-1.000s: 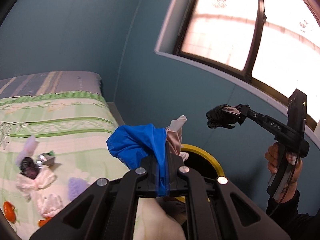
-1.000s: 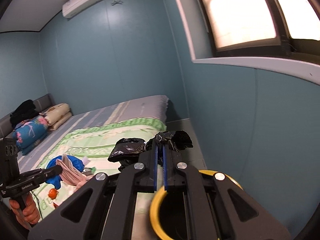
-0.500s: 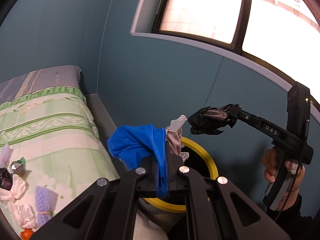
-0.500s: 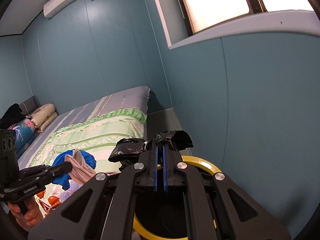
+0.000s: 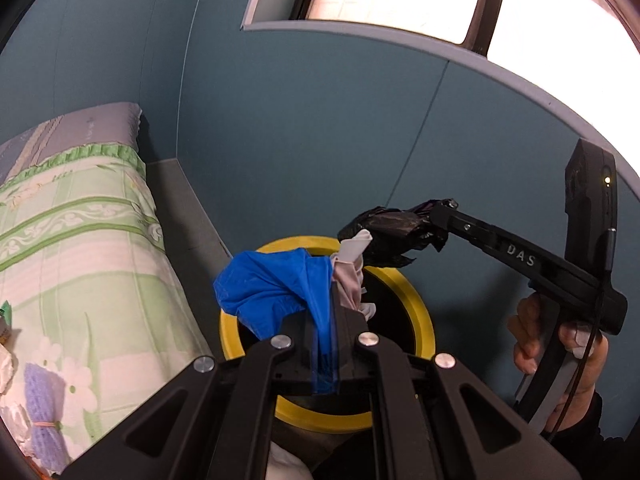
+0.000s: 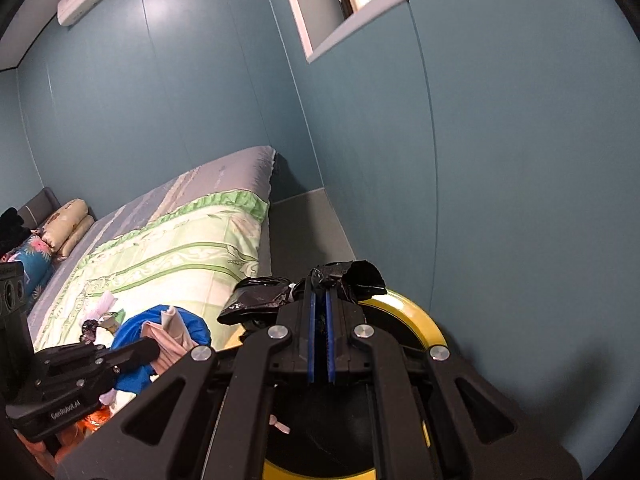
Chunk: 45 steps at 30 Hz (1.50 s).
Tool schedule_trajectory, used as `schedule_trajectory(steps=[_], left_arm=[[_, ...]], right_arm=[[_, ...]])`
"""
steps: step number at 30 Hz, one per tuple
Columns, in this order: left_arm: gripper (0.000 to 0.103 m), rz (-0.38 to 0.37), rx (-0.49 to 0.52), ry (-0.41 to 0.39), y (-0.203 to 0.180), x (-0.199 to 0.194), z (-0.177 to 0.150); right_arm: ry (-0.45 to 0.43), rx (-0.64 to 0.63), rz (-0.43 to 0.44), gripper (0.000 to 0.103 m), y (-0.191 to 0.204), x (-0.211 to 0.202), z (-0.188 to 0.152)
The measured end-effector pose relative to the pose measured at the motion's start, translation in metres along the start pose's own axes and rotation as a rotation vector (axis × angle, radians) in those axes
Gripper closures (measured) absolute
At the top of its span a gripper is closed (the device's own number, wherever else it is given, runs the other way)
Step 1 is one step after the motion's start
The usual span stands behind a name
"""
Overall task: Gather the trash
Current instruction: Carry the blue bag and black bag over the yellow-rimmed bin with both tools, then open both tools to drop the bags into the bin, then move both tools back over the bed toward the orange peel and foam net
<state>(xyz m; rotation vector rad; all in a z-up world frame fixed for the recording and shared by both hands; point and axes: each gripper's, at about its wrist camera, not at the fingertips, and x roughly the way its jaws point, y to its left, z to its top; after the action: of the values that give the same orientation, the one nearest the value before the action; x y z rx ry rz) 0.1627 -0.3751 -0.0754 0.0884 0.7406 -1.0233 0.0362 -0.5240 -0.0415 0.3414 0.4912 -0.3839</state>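
Although much of the left wrist view is filled by the blue-green painted wall (image 5: 320, 128), the room's largest furnishing, a bed covered with a green-and-cream floral quilt (image 5: 80, 248), is seen along the left edge, with small scraps of litter left on it at the lower left. Between bed and wall, at lower centre, a round bin with a yellow plastic rim and dark interior (image 5: 420, 312) is placed on the floor. Directly over its opening the left gripper (image 5: 334, 320) is held clenched on a crumpled blue plastic bag bundled with a pale pink cloth scrap (image 5: 276, 288). From the right of that frame the right gripper (image 5: 436, 212) is reached in, clamped on a crumpled black plastic bag (image 5: 384, 232) that hangs above the rim's far edge, just beside the pink scrap; whether they touch cannot be told. In the right wrist view the same black bag (image 6: 360, 276) is pinched at the fingertips, and the bin's mouth lies below and slightly ahead. Both bundles are judged to sit above the opening, so a drop would be expected to need little more than the jaws being released, the left bundle being the more centred.
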Motion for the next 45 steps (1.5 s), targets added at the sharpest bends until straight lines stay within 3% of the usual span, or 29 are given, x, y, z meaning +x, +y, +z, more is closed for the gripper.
schedule_trajectory(steps=[13, 15, 17, 19, 29, 33, 38, 45], left_arm=[[0.099, 0.009, -0.014, 0.051, 0.004, 0.032, -0.014], [0.089, 0.011, -0.019, 0.05, 0.003, 0.031, -0.015], [0.056, 0.021, -0.027, 0.04, 0.005, 0.03, -0.017], [0.045, 0.042, -0.036, 0.02, 0.007, 0.027, -0.018], [0.042, 0.062, -0.083, -0.027, 0.026, -0.004, -0.014], [0.041, 0.089, -0.106, -0.058, 0.043, -0.029, -0.011], [0.041, 0.143, -0.135, -0.1, 0.068, -0.065, -0.008], [0.036, 0.281, -0.183, -0.182, 0.115, -0.136, -0.013]], right_arm=[[0.052, 0.001, -0.014, 0.098, 0.0, 0.029, -0.006], [0.051, 0.012, -0.025, 0.098, -0.003, 0.031, -0.005], [0.056, 0.027, -0.035, 0.098, -0.006, 0.033, -0.005], [0.061, 0.032, -0.044, 0.098, -0.007, 0.036, -0.004], [0.086, 0.043, -0.061, 0.095, -0.008, 0.041, -0.004], [0.079, 0.046, -0.06, 0.066, -0.002, 0.039, -0.001], [0.056, 0.025, -0.061, 0.065, 0.013, 0.032, 0.003], [-0.001, -0.043, 0.014, 0.062, 0.058, 0.006, 0.012]])
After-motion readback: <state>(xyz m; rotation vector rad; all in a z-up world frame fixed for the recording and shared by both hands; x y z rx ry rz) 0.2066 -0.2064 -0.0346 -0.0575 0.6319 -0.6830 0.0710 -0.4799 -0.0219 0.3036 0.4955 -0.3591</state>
